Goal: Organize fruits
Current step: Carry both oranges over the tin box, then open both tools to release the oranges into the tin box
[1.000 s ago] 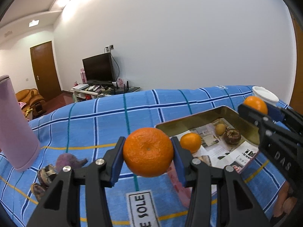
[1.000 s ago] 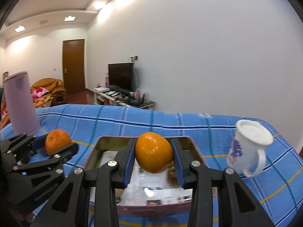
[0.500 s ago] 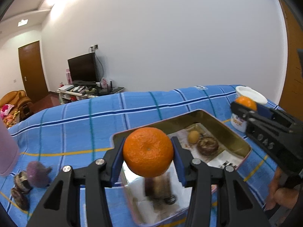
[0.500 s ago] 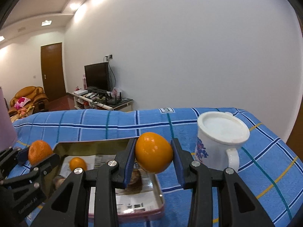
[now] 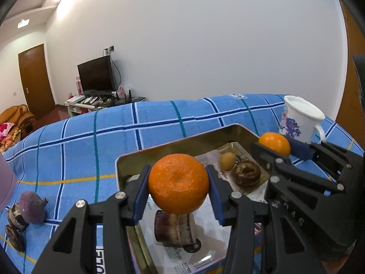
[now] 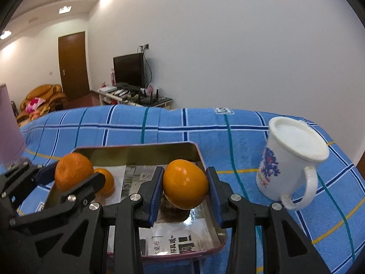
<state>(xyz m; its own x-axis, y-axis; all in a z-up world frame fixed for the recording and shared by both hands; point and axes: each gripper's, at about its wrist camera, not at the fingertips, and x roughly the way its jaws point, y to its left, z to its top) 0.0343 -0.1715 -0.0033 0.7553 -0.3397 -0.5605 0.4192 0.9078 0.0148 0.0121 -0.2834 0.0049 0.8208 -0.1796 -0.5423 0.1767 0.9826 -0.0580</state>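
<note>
My left gripper point(image 5: 178, 189) is shut on a rough-skinned mandarin point(image 5: 178, 182) and holds it above the near left part of a gold metal tray point(image 5: 182, 141) lined with printed paper. My right gripper point(image 6: 184, 187) is shut on a smooth orange point(image 6: 185, 183) above the tray's right side point(image 6: 198, 153). Each gripper shows in the other's view: the right one point(image 5: 275, 147), the left one point(image 6: 73, 175). In the tray lie another small orange point(image 6: 107, 180), a small yellow fruit point(image 5: 227, 161) and dark brownish fruits point(image 5: 246, 174).
A white mug with a blue pattern point(image 6: 289, 159) stands right of the tray. A purple fruit point(image 5: 32, 205) and dark fruits point(image 5: 13, 214) lie on the blue checked cloth point(image 5: 91, 141) to the left, near a pink bottle point(image 6: 9, 123).
Both grippers moved in over the tray with their fruits still held. The right gripper swung back left from near the mug; the left one came closer to the tray.
</note>
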